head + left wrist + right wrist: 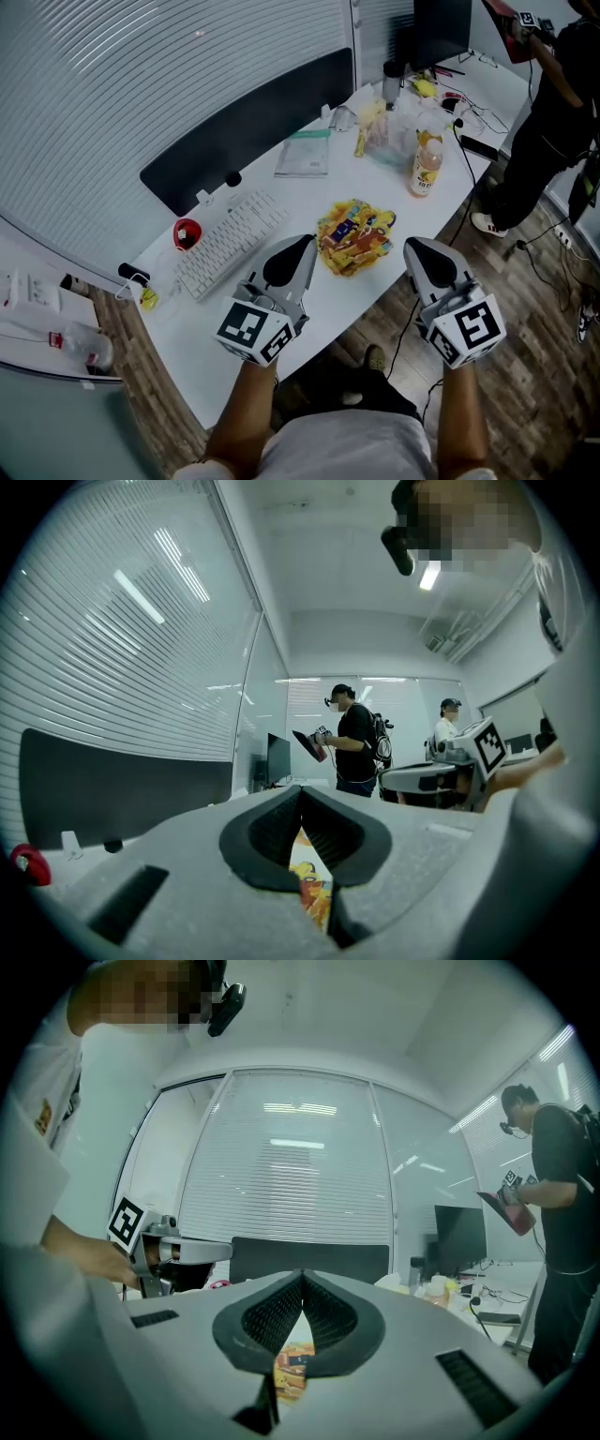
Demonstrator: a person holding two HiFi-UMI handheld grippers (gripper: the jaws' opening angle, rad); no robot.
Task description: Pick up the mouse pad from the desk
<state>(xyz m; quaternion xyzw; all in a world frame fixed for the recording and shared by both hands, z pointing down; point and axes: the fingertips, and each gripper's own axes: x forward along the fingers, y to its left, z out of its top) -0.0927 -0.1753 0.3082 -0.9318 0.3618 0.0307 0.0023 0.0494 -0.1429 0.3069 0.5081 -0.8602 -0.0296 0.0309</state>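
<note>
In the head view the mouse pad [354, 236], printed in yellow, orange and blue, lies on the white desk [309, 199] at the middle of the frame, just right of the keyboard [230, 242] and below left of the orange bottle [426, 164]. Its surface looks rumpled rather than flat. The left gripper [302, 244] hovers in the lower middle of the frame with its tip just left of the pad's near edge, and its jaws are pressed together with nothing between them. The right gripper [417, 246] hovers to the lower right of the pad, past the desk's edge and above the wood floor, with its jaws likewise closed and empty. Neither touches the pad. In the left gripper view the closed left gripper [300, 797] frames a strip of the pad [314, 888] below its meeting pads, and the right gripper view shows the same through the right gripper [302, 1283], with the pad [292, 1365] low in the gap. A dark panel [253, 122] stands behind the keyboard at the upper left, and a person [553, 103] in black stands at the upper right.
</note>
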